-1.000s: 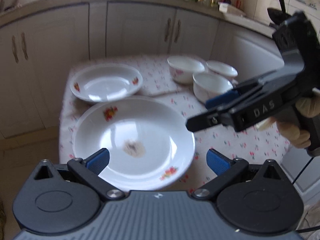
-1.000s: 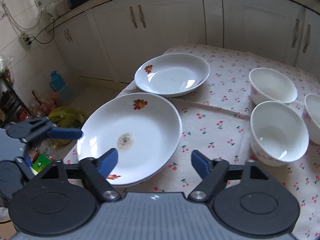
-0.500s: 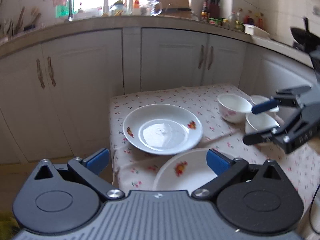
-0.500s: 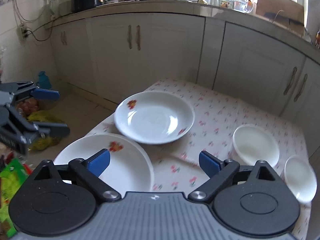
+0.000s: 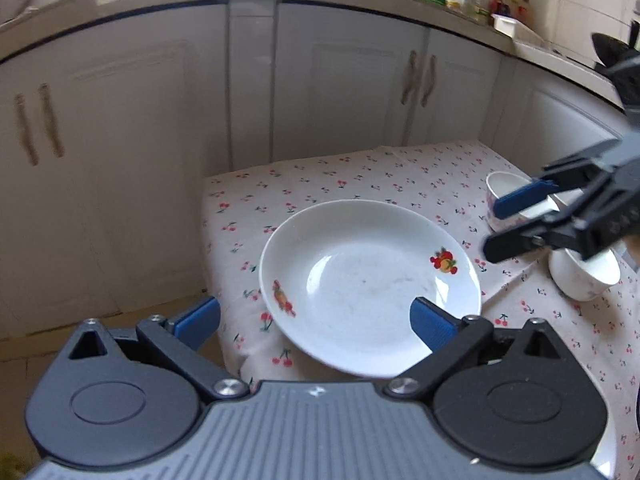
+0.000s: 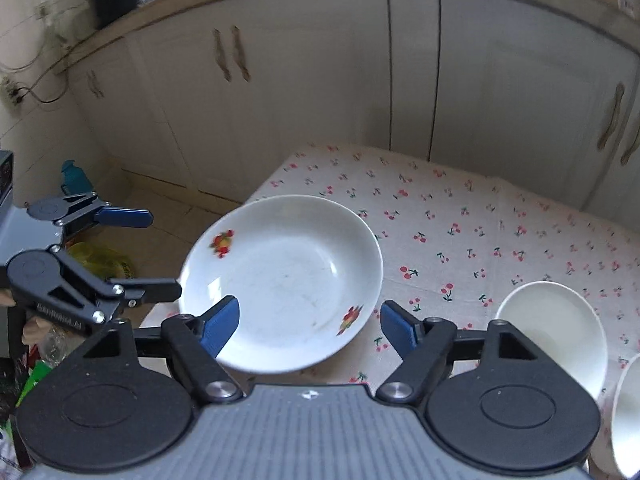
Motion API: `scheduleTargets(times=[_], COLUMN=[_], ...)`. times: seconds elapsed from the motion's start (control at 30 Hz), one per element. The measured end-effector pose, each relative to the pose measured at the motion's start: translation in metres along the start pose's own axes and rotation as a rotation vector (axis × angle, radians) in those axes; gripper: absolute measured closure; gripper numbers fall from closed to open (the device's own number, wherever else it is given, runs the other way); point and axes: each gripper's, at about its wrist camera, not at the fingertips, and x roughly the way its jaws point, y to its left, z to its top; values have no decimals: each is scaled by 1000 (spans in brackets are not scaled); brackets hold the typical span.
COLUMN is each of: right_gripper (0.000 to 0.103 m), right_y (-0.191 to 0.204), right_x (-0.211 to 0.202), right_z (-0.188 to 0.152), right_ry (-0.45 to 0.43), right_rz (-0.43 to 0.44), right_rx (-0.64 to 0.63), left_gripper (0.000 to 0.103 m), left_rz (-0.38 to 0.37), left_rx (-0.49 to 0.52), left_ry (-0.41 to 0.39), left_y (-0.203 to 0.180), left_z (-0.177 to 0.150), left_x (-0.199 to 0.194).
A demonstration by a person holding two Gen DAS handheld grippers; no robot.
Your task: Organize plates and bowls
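A white plate [image 5: 368, 292] with fruit decals lies on the cherry-print tablecloth [image 5: 360, 176], near the table's left edge. My left gripper [image 5: 314, 324] hovers open over its near rim, with the right pad above the plate and the left pad off the table's side. My right gripper [image 6: 310, 328] hangs over the same plate [image 6: 288, 280] from the other side. Its jaws are closing, the plate's near rim shows between them, and the pads press on nothing. Two white bowls [image 5: 584, 276] [image 5: 504, 188] stand to the right, behind my right gripper [image 5: 504, 224]. The left gripper [image 6: 160, 254] shows left of the plate.
White cabinets [image 5: 352, 92] run close behind the table. The floor [image 6: 160, 220] left of the table holds a yellow bag [image 6: 100, 260] and a teal bottle [image 6: 74, 178]. A near bowl [image 6: 556, 328] and another bowl's rim [image 6: 628, 412] sit at the right.
Both grippers have moved forward from the large stained plate to the smaller far plate. The large plate has dropped out of view. The right gripper's jaws stand narrower than half a second ago.
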Motion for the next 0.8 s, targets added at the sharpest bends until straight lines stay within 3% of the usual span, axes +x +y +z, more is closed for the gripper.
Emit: scheduleTargets(times=[0.33,0.43,0.67,0.8], right_gripper=[43,47,62,69], right_y=[-30,-34,-39,-43], right_x=[55,59,66,68], right_z=[15,14,13,12], right_ry=[114,121,165,159], right_rz=[9,17,5,0], right_rx=[133,157,183,203], left_gripper=[25,27,52,58], left_rz=[-90,-93,-59,-57], left_rx=[-81,-118,-191,-264], left_ry=[123,147,245,287], left_y=[15,19,27,36], left_z=[14,18,28,34], left_x=[41,47,63,70])
